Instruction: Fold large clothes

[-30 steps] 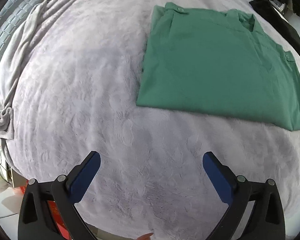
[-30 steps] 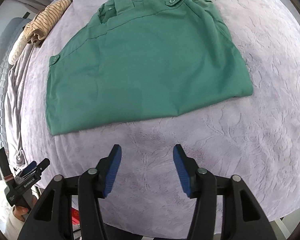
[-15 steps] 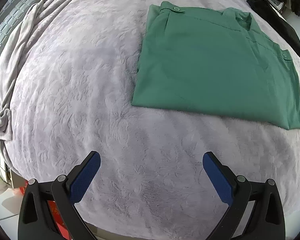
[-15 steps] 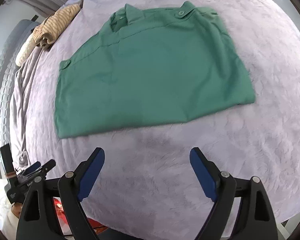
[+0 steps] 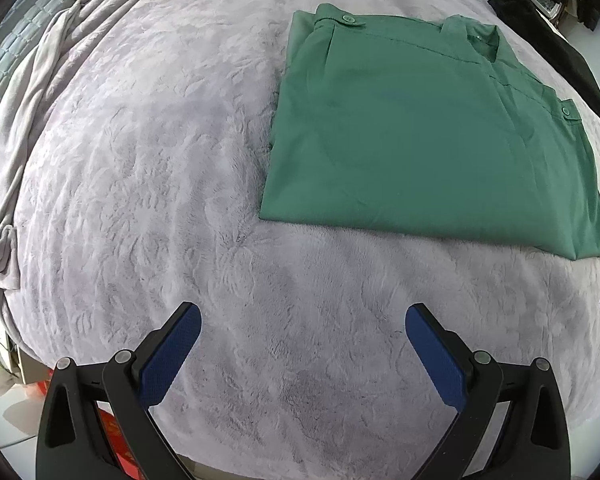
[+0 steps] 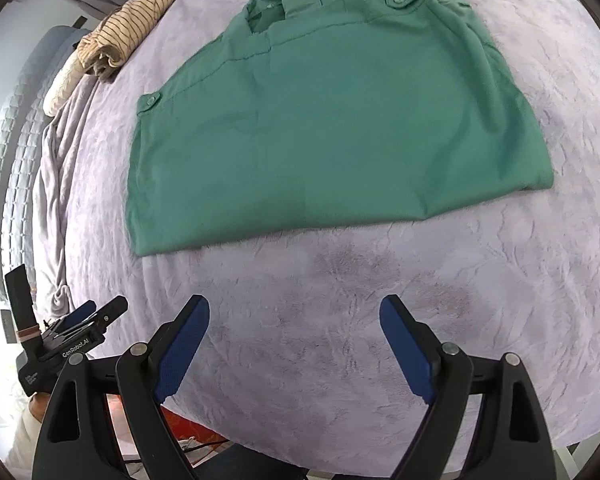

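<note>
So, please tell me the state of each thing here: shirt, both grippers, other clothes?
green shirt: folded flat on the blanket, untouched
left gripper: open, empty
right gripper: open, empty, jaws just opened wider
striped garment: bunched up
black garment: lying at the bed edge

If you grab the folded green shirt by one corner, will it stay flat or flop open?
The folded green shirt is thin cloth lying in soft layers, so it would probably droop and unfold. It looks light. On the fuzzy grey blanket, pushing it would likely bunch it rather than slide it.

Both wrist cams look down, sharing green shirt [image 5: 428,136] & blanket [image 6: 380,320]
</note>
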A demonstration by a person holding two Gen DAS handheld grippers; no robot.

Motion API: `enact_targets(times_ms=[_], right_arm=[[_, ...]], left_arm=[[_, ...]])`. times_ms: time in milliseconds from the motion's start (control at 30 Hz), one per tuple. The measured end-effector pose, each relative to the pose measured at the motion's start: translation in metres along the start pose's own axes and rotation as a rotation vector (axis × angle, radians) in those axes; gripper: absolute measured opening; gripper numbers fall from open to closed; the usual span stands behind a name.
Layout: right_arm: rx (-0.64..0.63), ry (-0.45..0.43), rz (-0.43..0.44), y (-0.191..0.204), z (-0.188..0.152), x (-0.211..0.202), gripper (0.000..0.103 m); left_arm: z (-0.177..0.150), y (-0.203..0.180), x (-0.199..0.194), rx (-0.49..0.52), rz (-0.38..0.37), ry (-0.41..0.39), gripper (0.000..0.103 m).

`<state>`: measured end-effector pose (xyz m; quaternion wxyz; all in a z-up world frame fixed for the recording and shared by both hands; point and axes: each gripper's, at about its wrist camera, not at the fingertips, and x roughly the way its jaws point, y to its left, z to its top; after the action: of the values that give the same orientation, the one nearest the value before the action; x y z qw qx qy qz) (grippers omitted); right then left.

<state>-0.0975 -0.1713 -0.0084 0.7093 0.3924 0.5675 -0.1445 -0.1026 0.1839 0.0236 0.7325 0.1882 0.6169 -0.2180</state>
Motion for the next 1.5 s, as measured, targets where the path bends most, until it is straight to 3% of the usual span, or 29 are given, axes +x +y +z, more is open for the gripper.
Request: enact_targets(times_ms=[267,633,1067,1333,1500], right_arm=[[0.07,0.039,-0.03,-0.004,0.006,0.013,0.089],[0.134,0.118,0.047,0.012,0.01,0.051,0.089],[0.248,0.151,0.334,0.046,0.018,0.107,0.089],[0.277,0.144,0.52,0.069,0.027,0.155,0.089],[0.302,0.077,0.608,0.084,0.035,0.171,0.09]], left_arm=[[0.009,0.012,0.012,0.007,-0.008,0.011,0.102],[0.027,0.027,0.031,0.034,-0.017,0.017,0.102],[0.054,0.048,0.053,0.041,-0.047,0.029,0.102],[0.096,0.081,0.067,-0.023,-0.181,-0.017,0.102],[0.119,0.097,0.073,-0.04,-0.289,-0.048,0.102]])
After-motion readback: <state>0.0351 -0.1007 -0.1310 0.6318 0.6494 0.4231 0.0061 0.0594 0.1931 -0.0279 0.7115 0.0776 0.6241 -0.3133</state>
